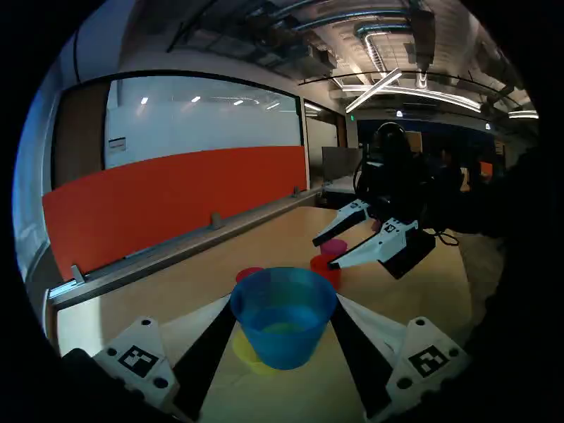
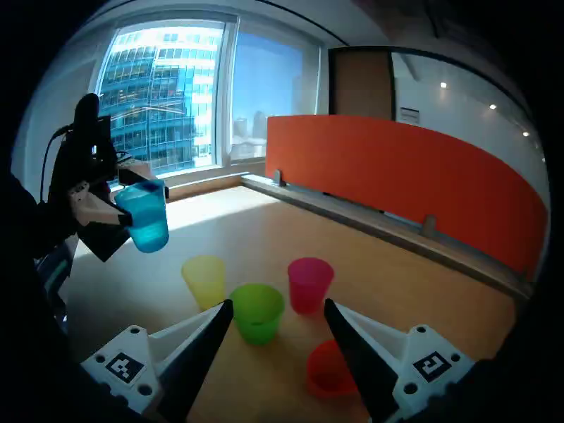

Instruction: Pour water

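Left gripper view is showing the left gripper (image 1: 283,302) pressing both fingers against the sides of the blue cup (image 1: 283,335). The cup is hanging clear above the table (image 1: 211,257) and riding upright. Pale liquid is lying low inside it, and nothing is passing over the rim.

Judged from that, the pick-up is done and the pour itself is not yet begun. Tilting and setting the cup down are both outstanding.

Right gripper view is showing the right gripper (image 2: 277,304) standing wide open and gripping nothing. The green cup (image 2: 258,314) is sitting just beyond its fingertips. The yellow cup (image 2: 204,280), pink cup (image 2: 310,282) and red cup (image 2: 328,366) are standing close around it. I cannot tell whether any of them is holding water, or which one is meant to receive it.

For room to move, the four cups are crowding the middle of the table, so a pour is calling for careful aim at a single rim. The yellow cup is appearing nearest beneath the blue one. The orange partition (image 2: 395,176) and its rail are closing off one long side, while bare wood is lying open toward the window (image 2: 169,92). The open right gripper is hovering low over the cluster, near the likely pouring path.
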`<state>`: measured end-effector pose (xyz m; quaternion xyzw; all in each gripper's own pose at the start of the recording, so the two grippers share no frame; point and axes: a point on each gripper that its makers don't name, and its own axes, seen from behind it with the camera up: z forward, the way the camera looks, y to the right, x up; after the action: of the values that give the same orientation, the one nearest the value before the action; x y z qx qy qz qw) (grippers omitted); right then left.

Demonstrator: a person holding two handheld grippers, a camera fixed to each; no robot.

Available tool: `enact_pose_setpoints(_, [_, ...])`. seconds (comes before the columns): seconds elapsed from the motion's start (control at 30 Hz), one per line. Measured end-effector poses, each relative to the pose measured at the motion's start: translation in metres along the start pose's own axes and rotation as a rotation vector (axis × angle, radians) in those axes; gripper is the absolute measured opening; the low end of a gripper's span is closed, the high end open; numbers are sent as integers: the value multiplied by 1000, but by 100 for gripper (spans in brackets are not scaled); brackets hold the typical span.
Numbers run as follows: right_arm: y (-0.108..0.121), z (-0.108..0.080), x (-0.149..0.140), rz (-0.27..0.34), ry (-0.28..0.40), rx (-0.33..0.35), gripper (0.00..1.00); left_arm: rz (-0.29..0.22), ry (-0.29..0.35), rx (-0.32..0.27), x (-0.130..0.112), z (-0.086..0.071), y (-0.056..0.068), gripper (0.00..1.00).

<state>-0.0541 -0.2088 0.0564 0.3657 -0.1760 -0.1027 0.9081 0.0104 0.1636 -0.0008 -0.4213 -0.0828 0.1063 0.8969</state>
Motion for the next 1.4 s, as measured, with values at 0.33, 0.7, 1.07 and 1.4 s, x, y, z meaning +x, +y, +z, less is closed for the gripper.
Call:
enact_pose_setpoints(0.33, [-9, 19, -6, -20, -28, 21, 100, -21, 78, 49, 31, -17, -17, 87])
enact_pose_setpoints(0.7, [-20, 40, -26, -39, -85, 54, 100, -41, 121, 89, 49, -26, -31, 87])
enact_pose_setpoints(1.07, [-25, 55, -40, -37, -125, 72, 100, -48, 127, 110, 47, -31, -39, 87])
enact_pose_setpoints(1.4, [-27, 70, -48, -50, -158, 81, 100, -44, 120, 122, 44, -34, -45, 87])
